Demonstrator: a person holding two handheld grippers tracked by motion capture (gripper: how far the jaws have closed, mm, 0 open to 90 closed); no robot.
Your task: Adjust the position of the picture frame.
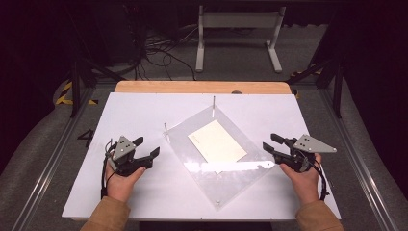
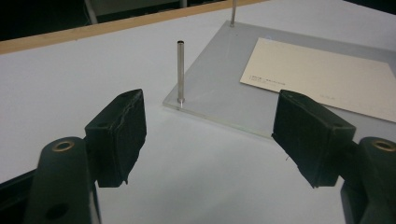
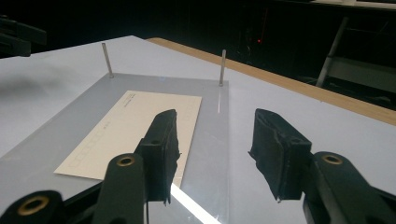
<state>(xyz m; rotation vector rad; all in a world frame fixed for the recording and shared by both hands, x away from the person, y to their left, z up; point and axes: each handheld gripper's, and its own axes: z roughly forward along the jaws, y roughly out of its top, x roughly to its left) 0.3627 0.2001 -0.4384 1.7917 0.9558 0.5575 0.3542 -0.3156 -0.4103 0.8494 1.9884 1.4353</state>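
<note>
a person's two hands hold a tool each over a white surface (image 1: pixel 144 192), flanking a clear acrylic sheet (image 1: pixel 250 144) that lies flat and turned at an angle, with a cream card (image 1: pixel 216 141) resting near its middle. the left tool (image 1: pixel 146 151) hovers just beside the sheet's left corner, its jaws spread wide and holding nothing; in the left gripper view its black pads (image 2: pixel 116 135) frame a thin metal post (image 2: pixel 180 70) standing upright at that corner. the right tool (image 1: pixel 269 143) sits at the sheet's right edge, jaws likewise parted and empty, and the right gripper view looks along them across the card toward two upright posts (image 3: pixel 107 59) on the far side of the sheet. whether the card lies on top of the acrylic or under a second clear layer cannot be told.

the work in hand appears to be a two-sided approach to the sheet or its card, not yet begun. the risks look plain: the sheet is thin, smooth and flat against the surface, so a pad closing on its edge could slip off or push the sheet sideways; one side lifting ahead of the other could tilt it and send the card sliding; and the left tool, so close to the corner post, could knock or bend it on the way in.
</note>
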